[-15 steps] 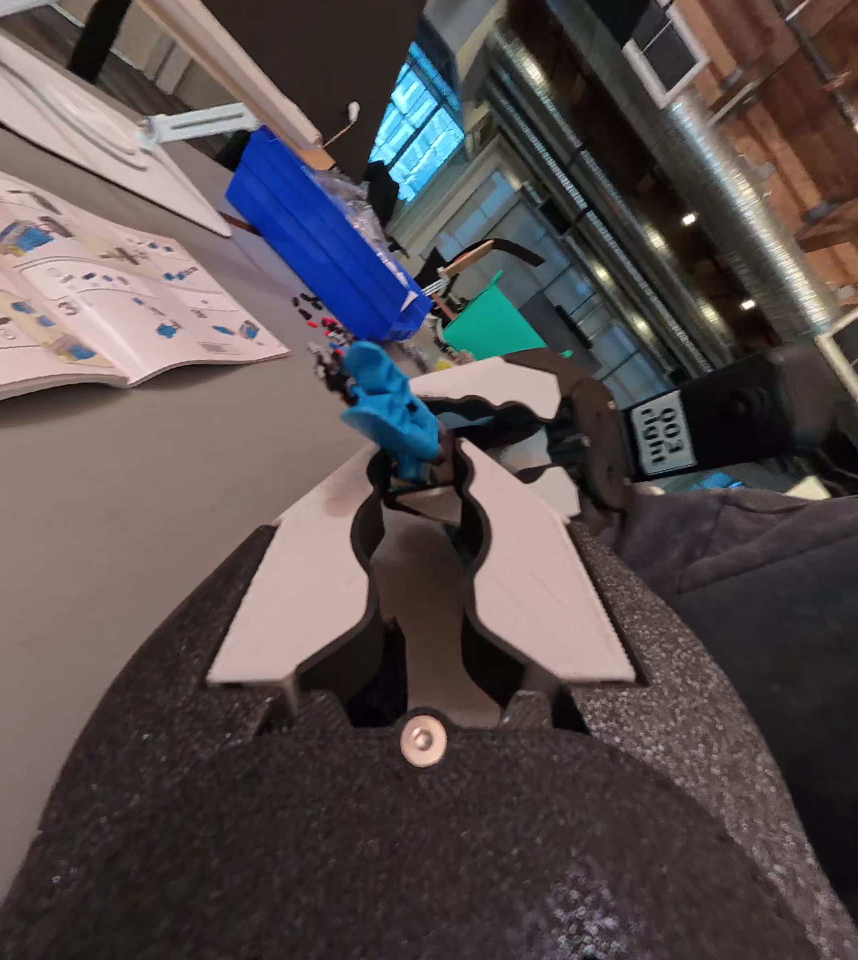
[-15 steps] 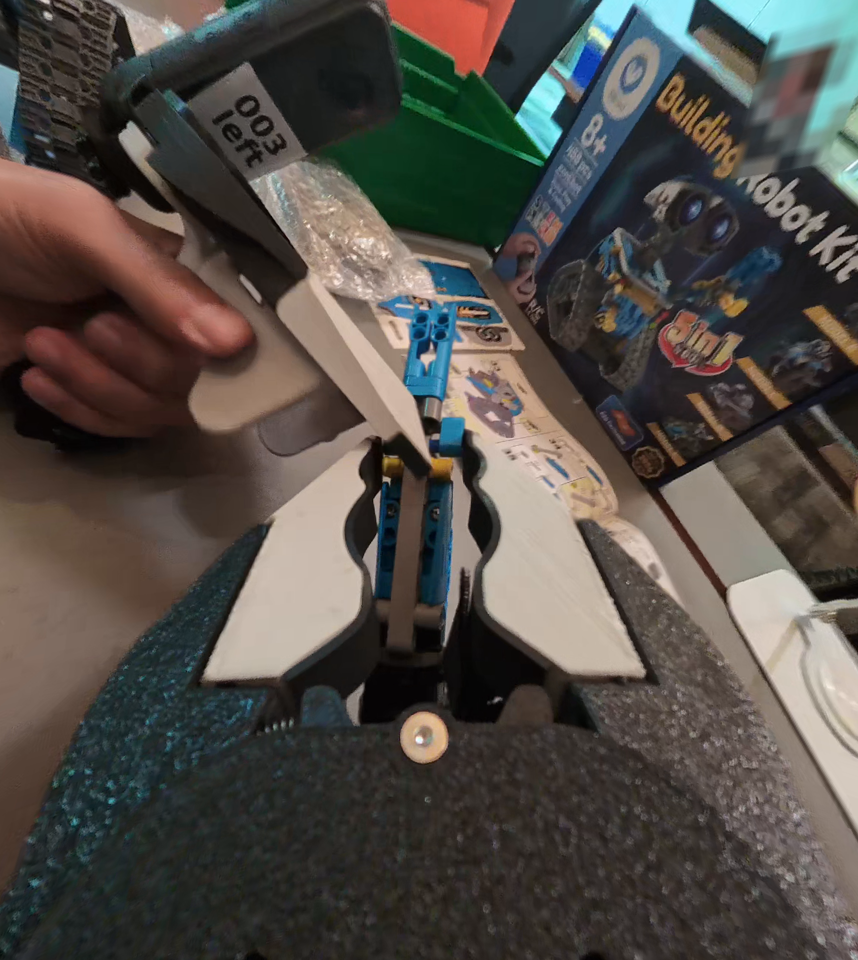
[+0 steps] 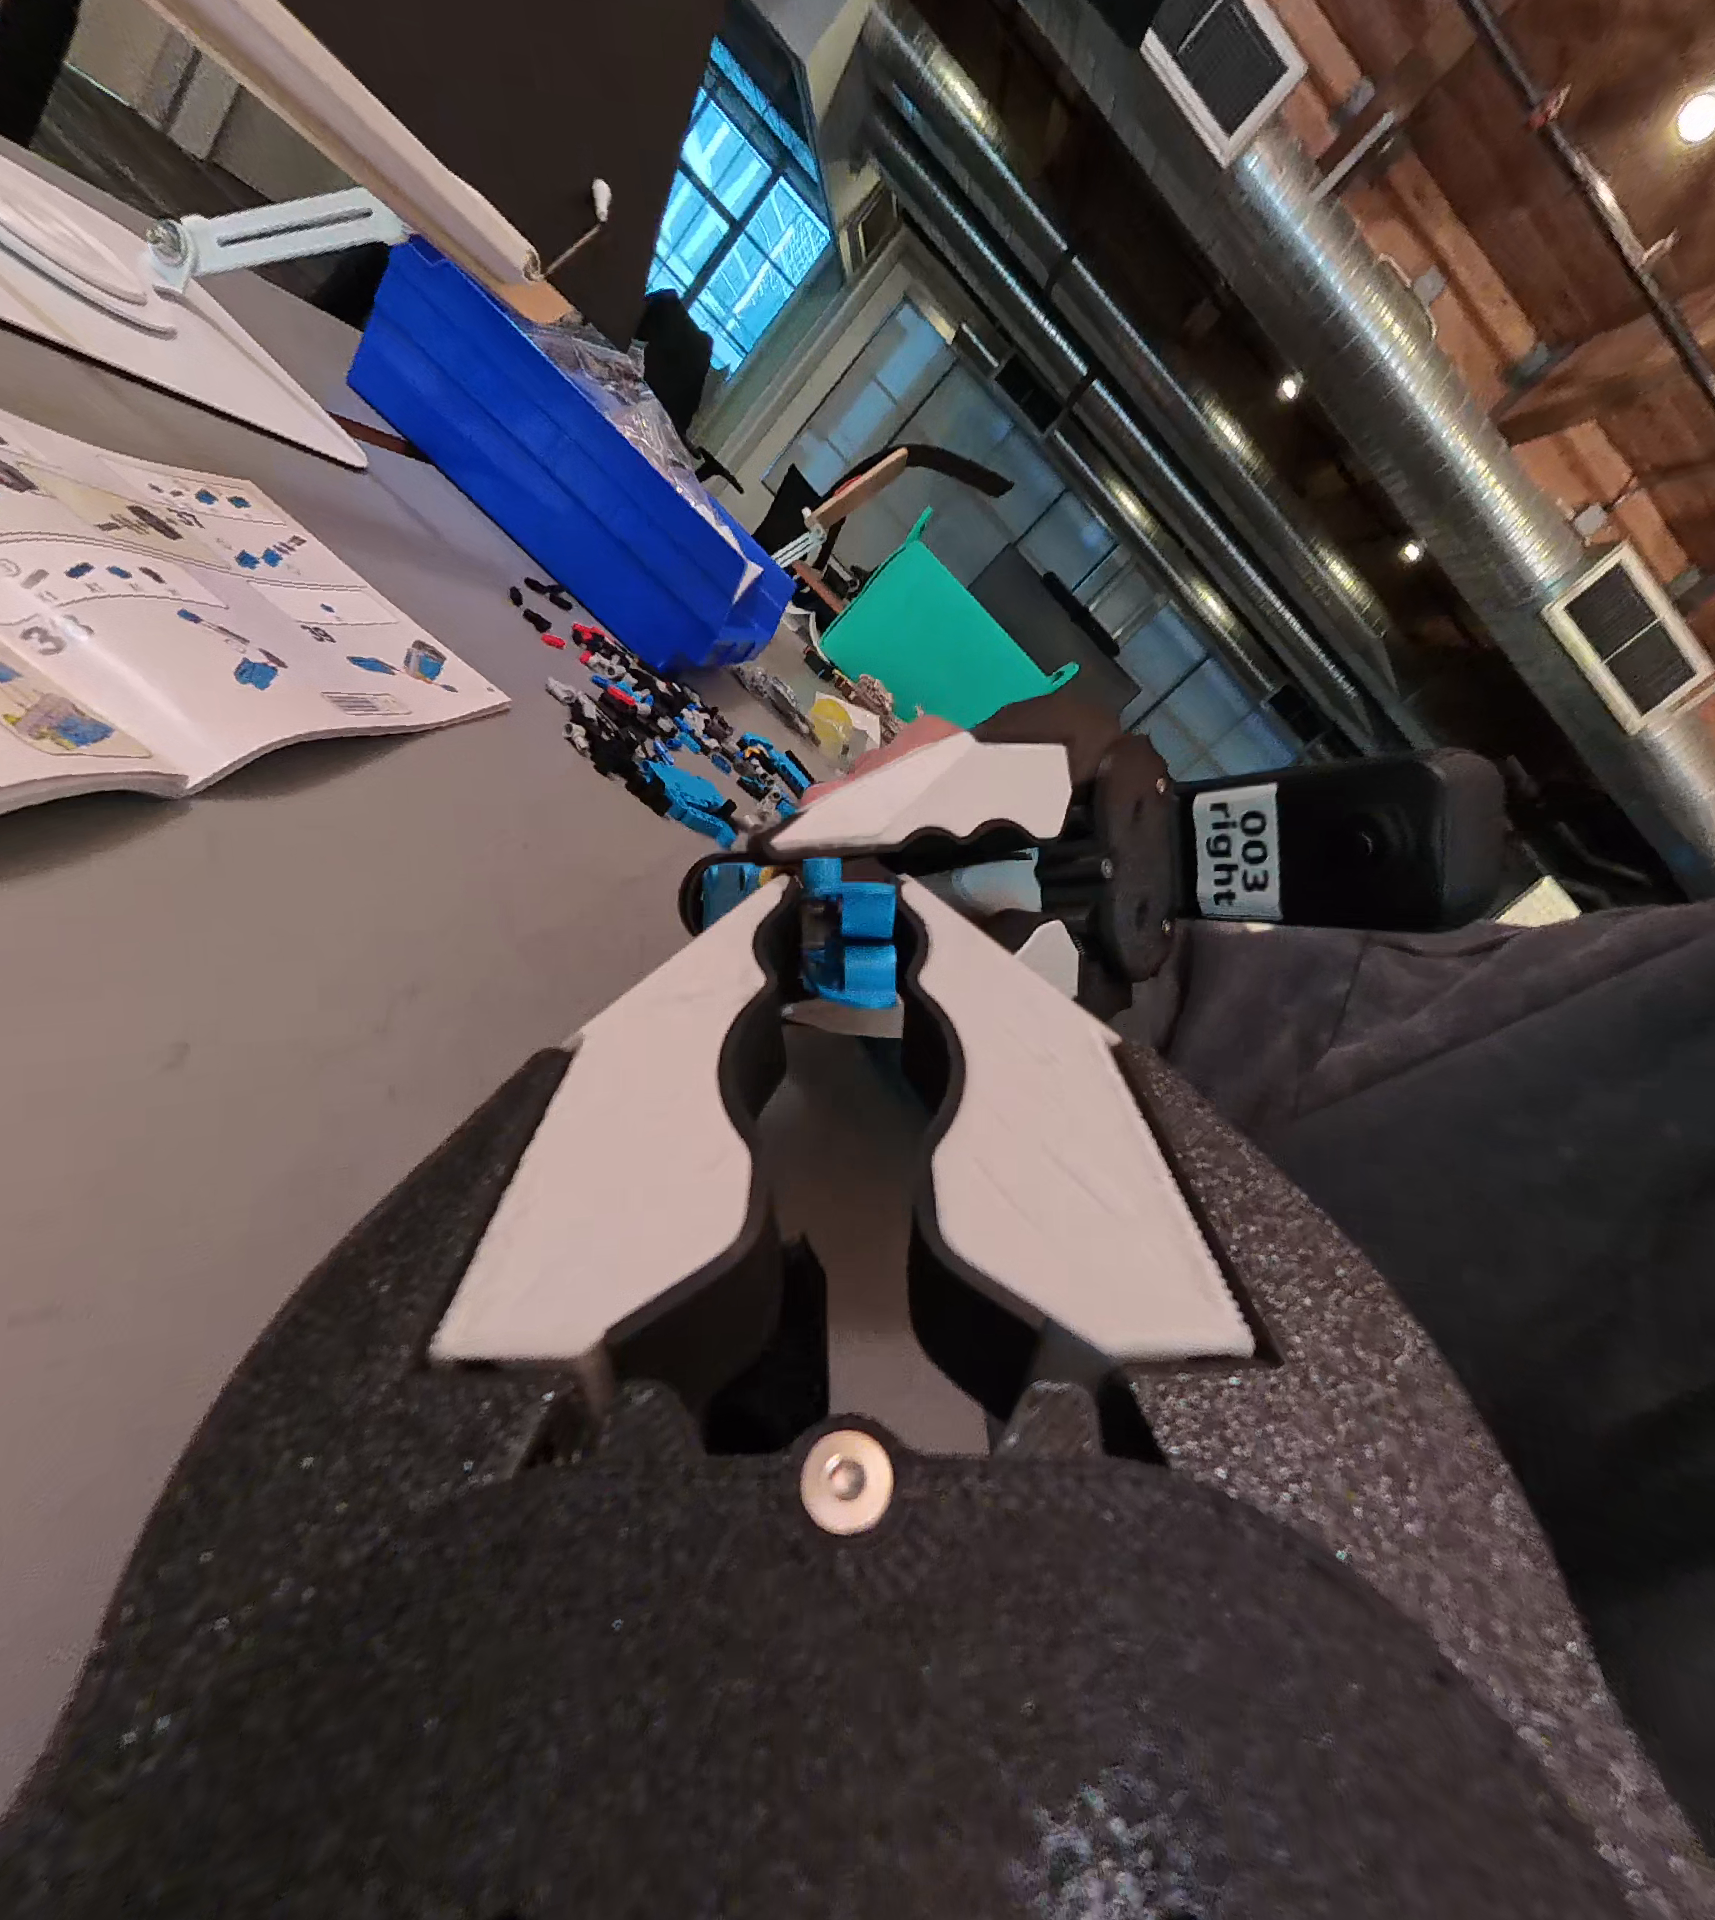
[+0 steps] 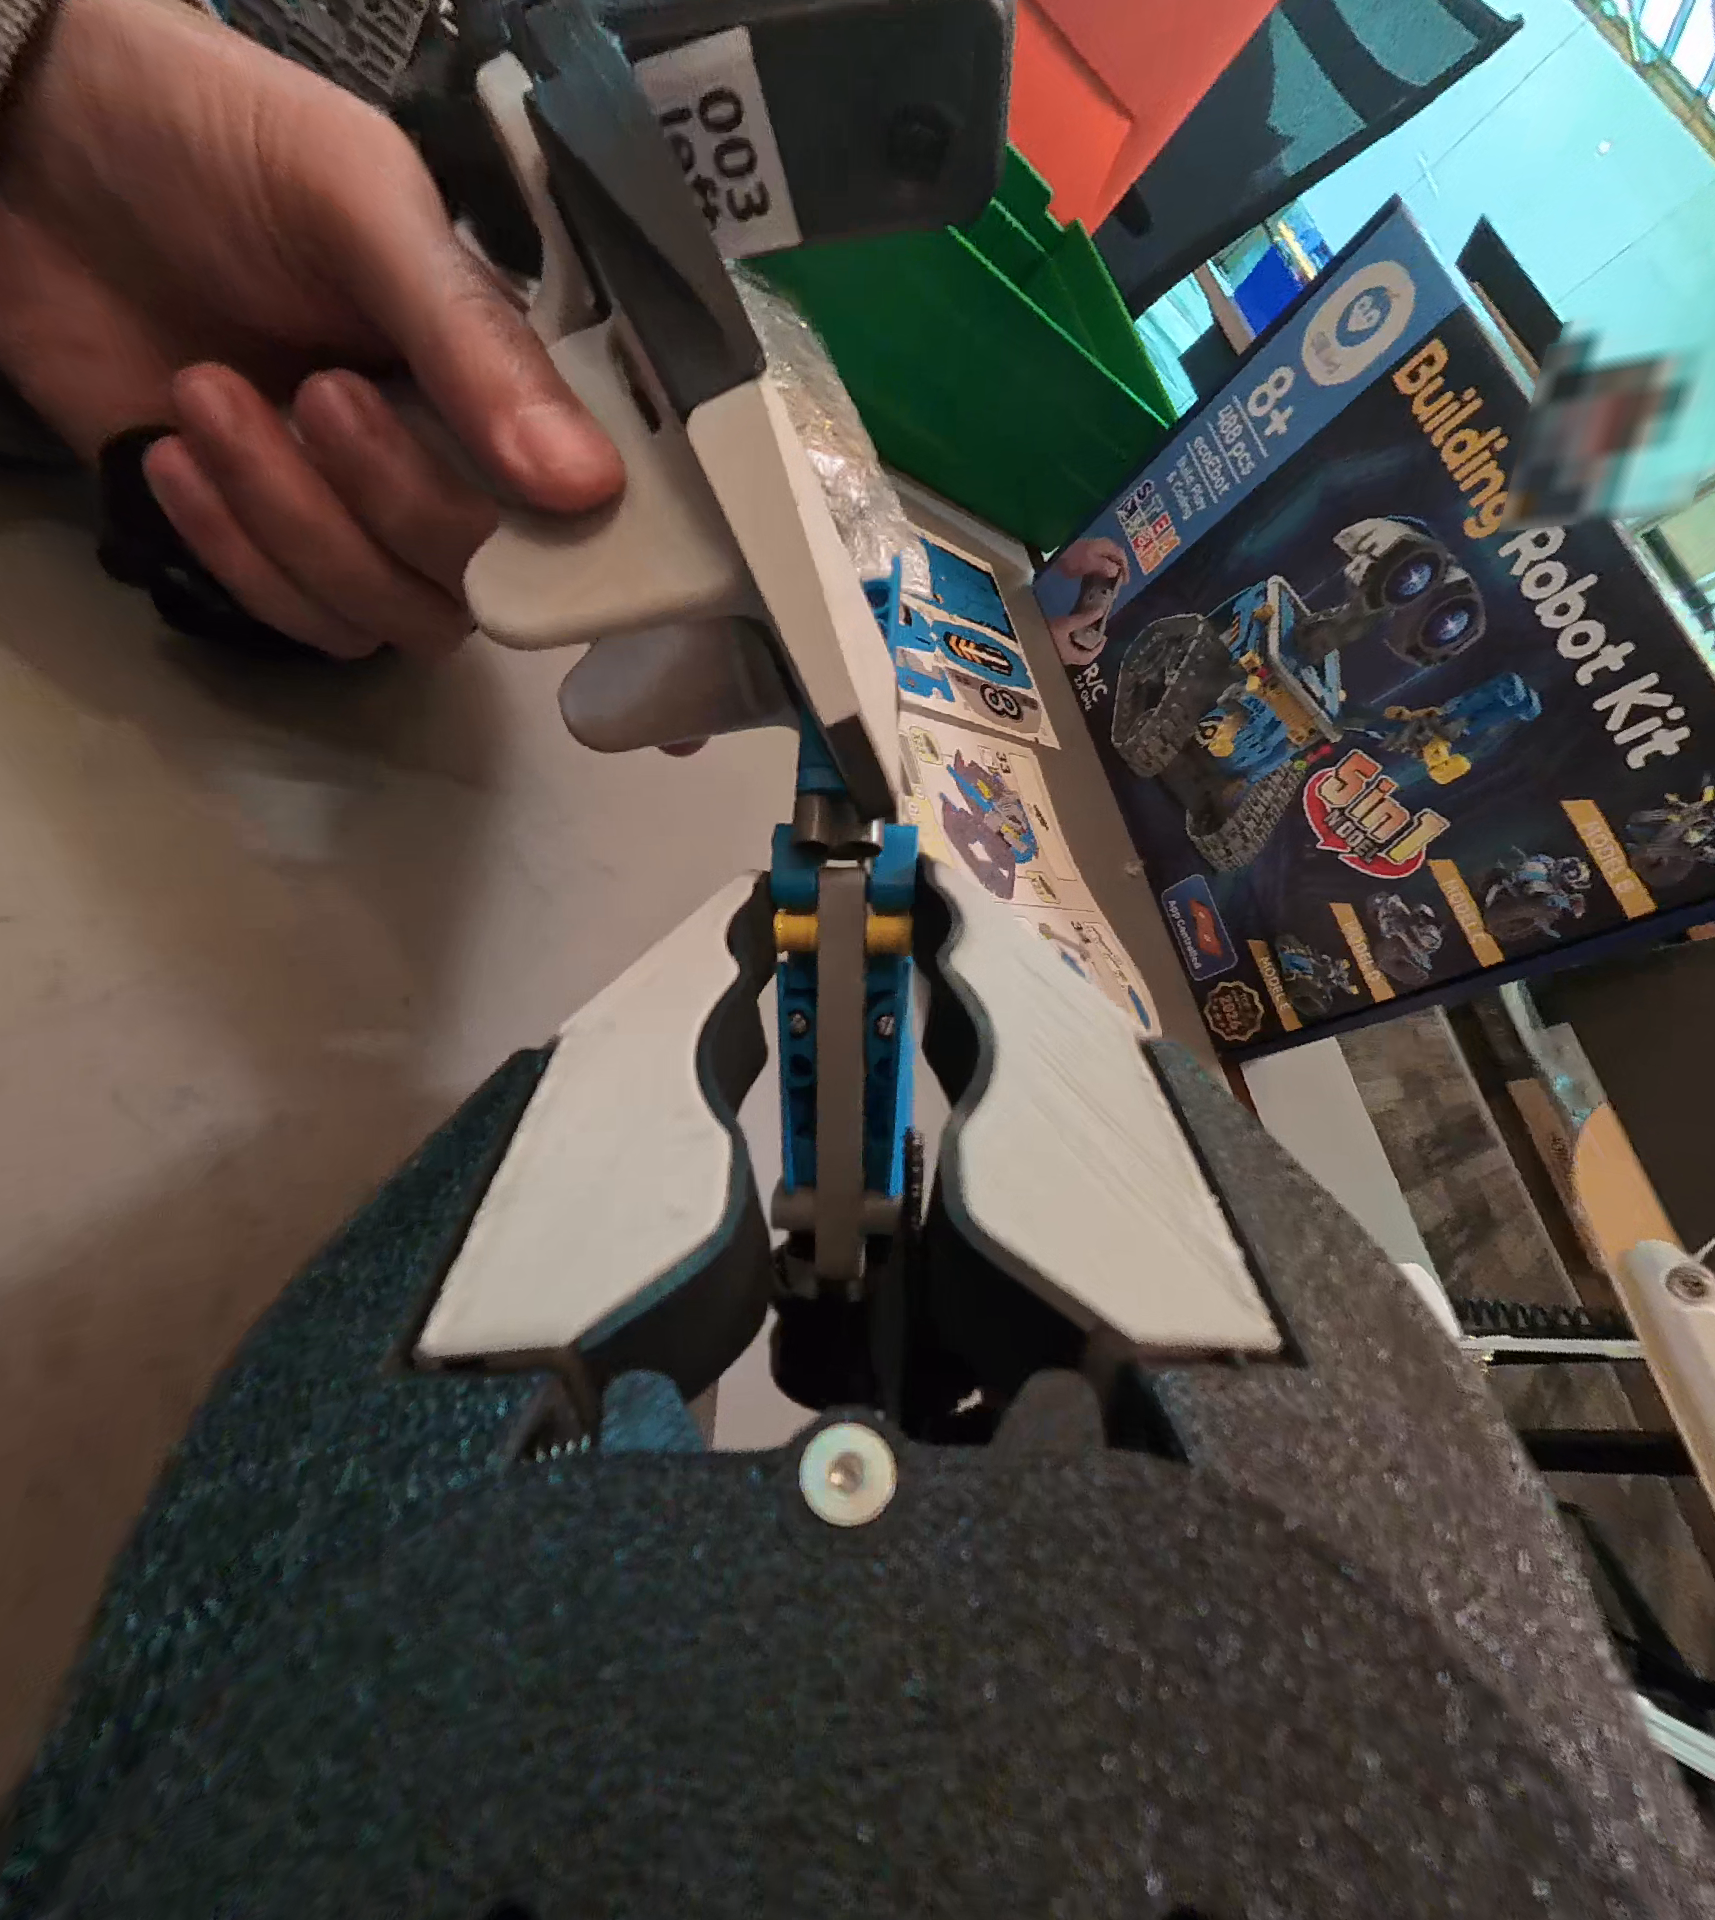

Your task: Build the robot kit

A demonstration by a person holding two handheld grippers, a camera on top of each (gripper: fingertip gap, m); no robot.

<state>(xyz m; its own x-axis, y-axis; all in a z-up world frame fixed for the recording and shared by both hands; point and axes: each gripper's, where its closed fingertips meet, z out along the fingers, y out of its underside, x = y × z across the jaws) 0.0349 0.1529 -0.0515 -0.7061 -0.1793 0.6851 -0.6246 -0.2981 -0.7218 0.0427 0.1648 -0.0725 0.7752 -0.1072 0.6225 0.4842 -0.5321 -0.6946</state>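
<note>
A: Left gripper [image 3: 837,904]?

B: Clamped on a small bright-blue plastic piece [image 3: 858,956], pinched right at the fingertips, above the flat grey table [image 3: 209,1039]. Held by a hand [image 4: 240,343] wrapped round the handle.

A: And the right gripper [image 4: 842,894]?

B: Squeezed onto a long blue-and-grey plastic beam assembly with yellow pins [image 4: 837,1039]. Lying lengthwise between the fingers, far end poking out past the tips.

A: Touching each other?

B: Tip to tip, or very nearly. Left fingers meeting the grey end of the assembly at an angle from above. Impossible to tell whether the blue piece is joined to it or only pressed against it; contact hidden by the fingers.

A: Round about?

B: Open white instruction booklet [image 3: 157,644] lying on the table to the left. Beyond it a deep blue plastic bin [image 3: 562,478], with a scatter of small black, red and blue loose parts [image 3: 666,727] just in front. In the right wrist view, a dark-blue printed cardboard kit box [image 4: 1455,727] standing at the table edge, a green plastic bin [image 4: 936,343] behind, a white sticker sheet [image 4: 967,644] lying flat between.

A: Handling, as a judgement?

B: Thin hold on the small piece, so likely to twist. Best with even pressure on both grips, wrists steady, and the two parts lined up end to end rather than at an angle.
</note>
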